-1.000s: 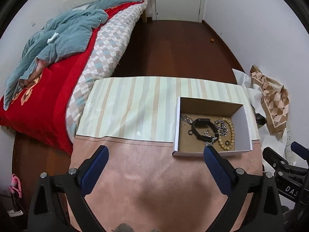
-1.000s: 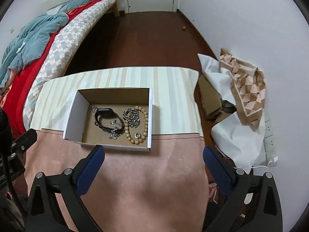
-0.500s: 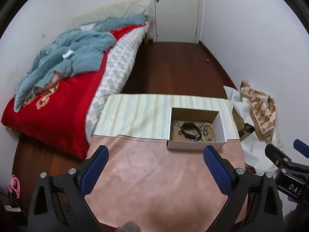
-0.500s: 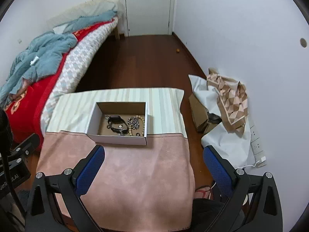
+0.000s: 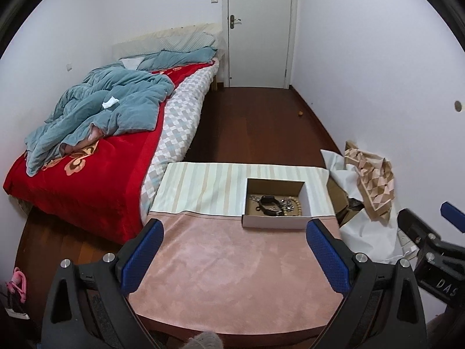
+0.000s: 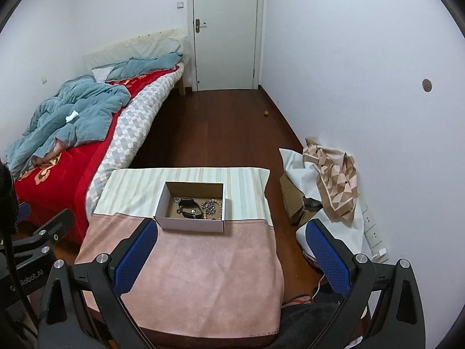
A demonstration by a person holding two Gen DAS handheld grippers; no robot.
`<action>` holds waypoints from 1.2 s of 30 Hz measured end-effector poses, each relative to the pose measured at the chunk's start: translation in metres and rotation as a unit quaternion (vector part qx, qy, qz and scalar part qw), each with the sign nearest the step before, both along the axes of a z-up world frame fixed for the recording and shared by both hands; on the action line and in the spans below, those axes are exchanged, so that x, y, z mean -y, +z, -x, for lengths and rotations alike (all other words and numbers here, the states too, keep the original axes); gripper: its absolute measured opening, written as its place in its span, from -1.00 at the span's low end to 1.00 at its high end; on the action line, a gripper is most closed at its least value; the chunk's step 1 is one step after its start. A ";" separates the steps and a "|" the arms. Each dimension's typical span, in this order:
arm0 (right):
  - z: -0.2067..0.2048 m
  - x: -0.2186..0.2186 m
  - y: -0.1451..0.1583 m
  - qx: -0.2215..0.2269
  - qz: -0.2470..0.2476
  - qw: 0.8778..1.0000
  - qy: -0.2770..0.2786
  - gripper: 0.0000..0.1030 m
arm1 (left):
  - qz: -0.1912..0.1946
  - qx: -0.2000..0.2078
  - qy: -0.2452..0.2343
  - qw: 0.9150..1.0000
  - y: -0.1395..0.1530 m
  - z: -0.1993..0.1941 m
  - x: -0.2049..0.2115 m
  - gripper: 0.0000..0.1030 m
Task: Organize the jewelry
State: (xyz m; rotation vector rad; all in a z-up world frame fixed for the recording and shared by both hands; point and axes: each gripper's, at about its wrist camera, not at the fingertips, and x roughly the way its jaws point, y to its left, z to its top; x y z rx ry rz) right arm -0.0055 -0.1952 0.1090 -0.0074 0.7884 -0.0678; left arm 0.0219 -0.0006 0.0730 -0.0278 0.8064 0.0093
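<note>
A small white cardboard box [image 5: 274, 221] [image 6: 190, 225] stands on the table where the striped cloth meets the pink cloth. Inside lie a black watch [image 5: 268, 200] [image 6: 189, 205], silver chains [image 5: 286, 203] [image 6: 207, 206] and a wooden bead bracelet [image 5: 298, 208] [image 6: 220, 206]. My left gripper [image 5: 235, 256] is open and empty, held well back and above the table's near edge. My right gripper [image 6: 229, 257] is open and empty, also held back over the pink cloth. Each gripper shows at the edge of the other's view.
The table has a pink cloth [image 5: 232, 264] in front and a striped cloth [image 5: 209, 186] behind. A bed with a red cover [image 5: 87, 174] and a blue quilt stands left. Bags and paper [image 5: 369, 180] lie on the floor at right. A white door [image 6: 226, 29] is at the far end.
Both grippers have pulled back and up from the box. The box looks much smaller and more of the room shows. Both grippers stay open and empty.
</note>
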 end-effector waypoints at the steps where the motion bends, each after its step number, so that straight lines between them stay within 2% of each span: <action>1: 0.004 0.000 0.003 0.002 -0.001 1.000 0.001 1.00 | 0.003 0.002 0.000 1.000 0.003 0.003 0.000 0.95; 10: 0.007 0.005 0.012 0.002 -0.010 1.000 0.001 1.00 | 0.000 -0.006 -0.004 1.000 0.005 0.000 0.002 0.95; 25: -0.076 0.015 -0.030 -0.043 -0.002 0.999 -0.022 1.00 | -0.023 -0.028 0.019 0.999 -0.024 -0.068 0.008 1.00; 36: -0.121 0.014 -0.055 -0.086 0.009 0.996 -0.018 1.00 | -0.023 -0.072 0.015 0.997 -0.042 -0.104 0.012 1.00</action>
